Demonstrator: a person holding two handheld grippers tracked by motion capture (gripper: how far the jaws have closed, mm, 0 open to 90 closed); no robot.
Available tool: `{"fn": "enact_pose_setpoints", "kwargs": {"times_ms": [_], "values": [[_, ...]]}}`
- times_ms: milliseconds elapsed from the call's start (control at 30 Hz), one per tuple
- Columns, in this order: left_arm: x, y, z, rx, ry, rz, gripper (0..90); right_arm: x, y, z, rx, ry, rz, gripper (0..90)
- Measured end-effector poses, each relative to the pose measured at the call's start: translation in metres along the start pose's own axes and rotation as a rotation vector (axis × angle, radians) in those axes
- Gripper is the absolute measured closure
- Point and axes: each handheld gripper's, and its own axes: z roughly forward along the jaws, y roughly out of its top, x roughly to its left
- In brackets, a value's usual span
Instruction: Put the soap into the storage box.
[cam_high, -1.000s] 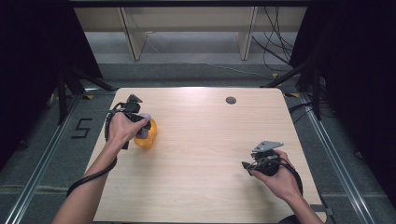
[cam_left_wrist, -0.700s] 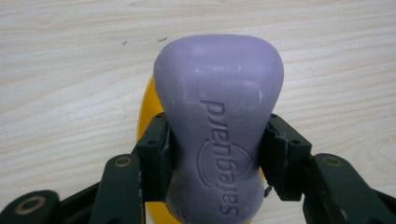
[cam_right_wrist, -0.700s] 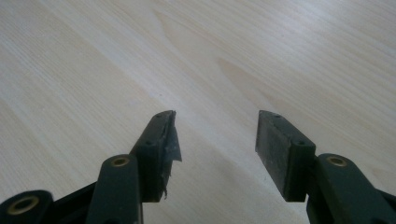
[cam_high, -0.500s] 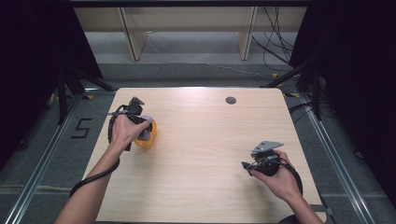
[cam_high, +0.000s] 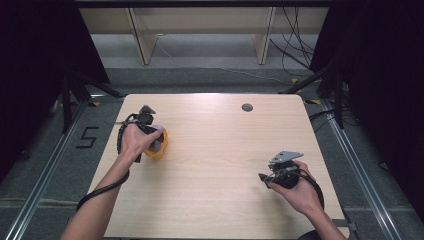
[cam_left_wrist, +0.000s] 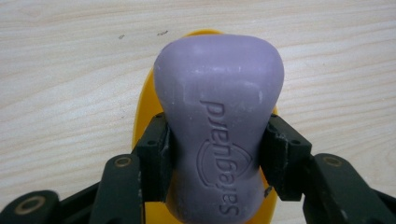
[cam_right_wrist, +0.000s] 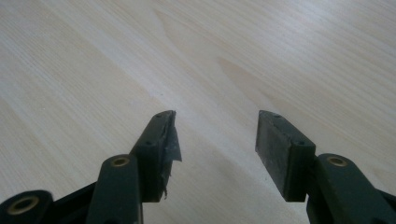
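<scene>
The left tongs (cam_high: 152, 137) sat near the counter's (cam_high: 225, 150) left edge, over a yellow dish (cam_high: 159, 150); the right tongs (cam_high: 267, 179) hovered well apart, bare wood between. Left gripper view: pads pinched the purple soap (cam_left_wrist: 219, 126) above the dish. Right gripper view: right tongs (cam_right_wrist: 217, 140) spread, nothing between.

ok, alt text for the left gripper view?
The left gripper is clamped on the narrow waist of a purple soap bar embossed "Safeguard", above a yellow dish. Pale wooden table lies behind.
</scene>
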Motion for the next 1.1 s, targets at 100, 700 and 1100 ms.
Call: {"fn": "enact_pose_setpoints", "kwargs": {"times_ms": [100, 700, 1100], "values": [[-0.001, 0.001, 0.001, 0.007, 0.006, -0.004, 48.8, 0.000, 0.000, 0.000, -0.003, 0.001, -0.001, 47.8], [0.002, -0.002, 0.003, -0.007, 0.012, 0.034, 44.0, 0.000, 0.000, 0.000, 0.000, 0.001, -0.001, 47.8], [0.005, -0.014, -0.031, -0.162, -0.016, 0.091, 28.1, 0.001, 0.000, 0.000, 0.002, 0.005, 0.010, 47.8]]}}
